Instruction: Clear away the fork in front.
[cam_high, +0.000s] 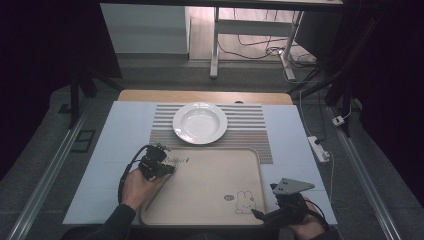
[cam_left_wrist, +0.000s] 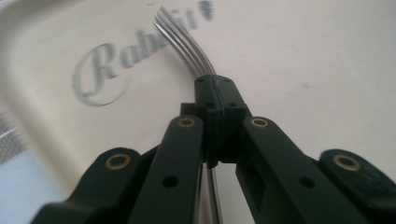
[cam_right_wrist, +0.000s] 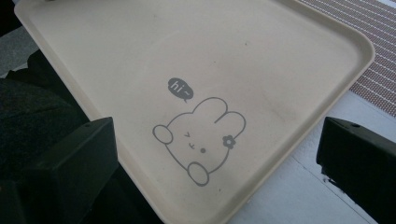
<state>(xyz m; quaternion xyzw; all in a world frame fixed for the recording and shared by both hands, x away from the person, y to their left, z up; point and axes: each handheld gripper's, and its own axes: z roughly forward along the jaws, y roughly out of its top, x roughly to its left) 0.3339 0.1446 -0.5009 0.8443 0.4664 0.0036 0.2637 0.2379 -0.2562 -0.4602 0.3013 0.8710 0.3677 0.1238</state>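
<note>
Right gripper (cam_high: 260, 216) hovers at the tray's (cam_high: 210, 220) near corner, fingers spread wide, holding nothing. Left gripper (cam_high: 167, 170) has its fingers clamped on a fork (cam_left_wrist: 184, 44) above the tray's far-left corner.

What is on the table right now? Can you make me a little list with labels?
left gripper: shut on the fork
fork: held over the tray, tines pointing away from the gripper
right gripper: open, holding nothing, at the tray's near right corner
tray: beige, with a bunny drawing and the word hi
plate: white, nothing on it, beyond the tray
placemat: striped, under the plate
</note>
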